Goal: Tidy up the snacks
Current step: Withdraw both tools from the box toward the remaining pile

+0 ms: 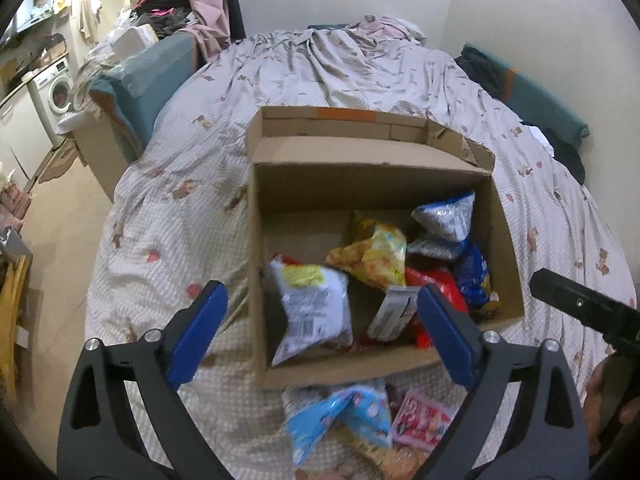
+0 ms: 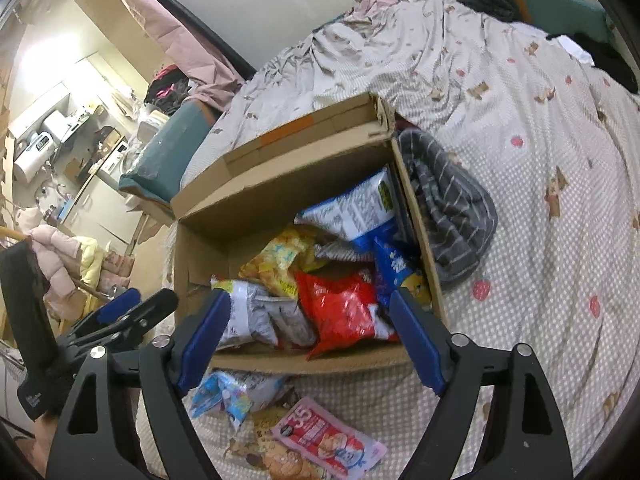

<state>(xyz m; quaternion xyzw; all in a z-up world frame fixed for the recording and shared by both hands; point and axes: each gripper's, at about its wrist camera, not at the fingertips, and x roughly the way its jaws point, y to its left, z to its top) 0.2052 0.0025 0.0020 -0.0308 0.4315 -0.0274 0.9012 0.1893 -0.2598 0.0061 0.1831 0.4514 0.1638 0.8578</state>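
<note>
Snacks fill an open cardboard box (image 1: 376, 372) on the bed (image 1: 168, 216): white bag (image 1: 316, 312), yellow bag (image 1: 372, 256), red bag (image 2: 344, 312), blue bags. More packets lie on the bed in front of the box: light-blue packet (image 1: 352, 416), pink packet (image 2: 332, 436). Left gripper (image 1: 320, 332) above box, fingers wide apart, empty. Right gripper (image 2: 312, 336) likewise spread, empty.

Your bed (image 2: 540, 208) carries the open cardboard box (image 2: 304, 360), a grey striped cloth (image 2: 452, 208) beside it, and a light-blue packet (image 2: 224, 394) and pink packet (image 2: 328, 436) near you.
</note>
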